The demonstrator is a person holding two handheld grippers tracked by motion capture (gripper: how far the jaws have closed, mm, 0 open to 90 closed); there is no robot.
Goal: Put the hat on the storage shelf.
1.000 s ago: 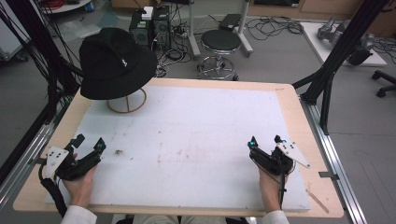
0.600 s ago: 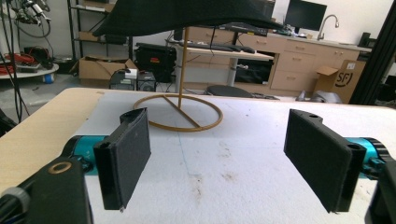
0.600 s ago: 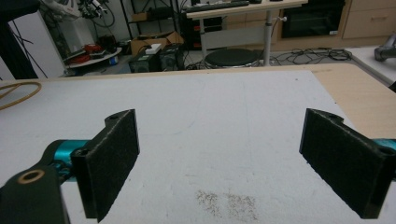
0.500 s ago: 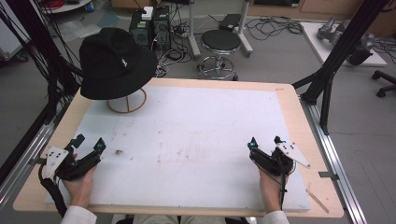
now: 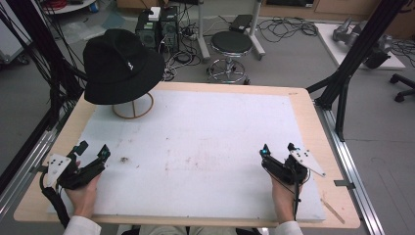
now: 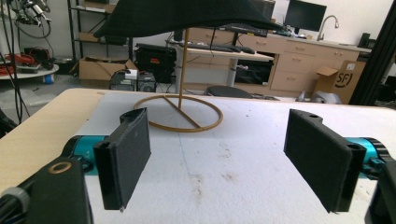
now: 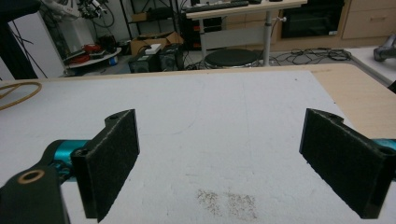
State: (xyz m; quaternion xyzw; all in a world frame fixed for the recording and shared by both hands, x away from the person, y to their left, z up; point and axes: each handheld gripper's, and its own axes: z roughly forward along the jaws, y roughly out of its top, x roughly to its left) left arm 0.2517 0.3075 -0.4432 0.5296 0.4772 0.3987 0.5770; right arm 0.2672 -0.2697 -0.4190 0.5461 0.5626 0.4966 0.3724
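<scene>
Nothing has moved; left gripper point(image 5: 91, 149) and right gripper point(image 5: 278, 148) unmoved

Matt black cloth bucket hat point(image 5: 121, 66) on thin golden wire stand point(image 6: 180, 112); rough black foam fingers point(image 6: 127, 156); white, stained matt worktop point(image 5: 205, 142).

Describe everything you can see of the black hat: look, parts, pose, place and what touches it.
The black hat is a soft, fabric-looking bucket hat with a rounded crown, a drooping brim and a small white mark on its side. It sits upright on a thin wooden stand, whose post meets a ring base, at the table's far left corner. Only the stand touches it.
</scene>
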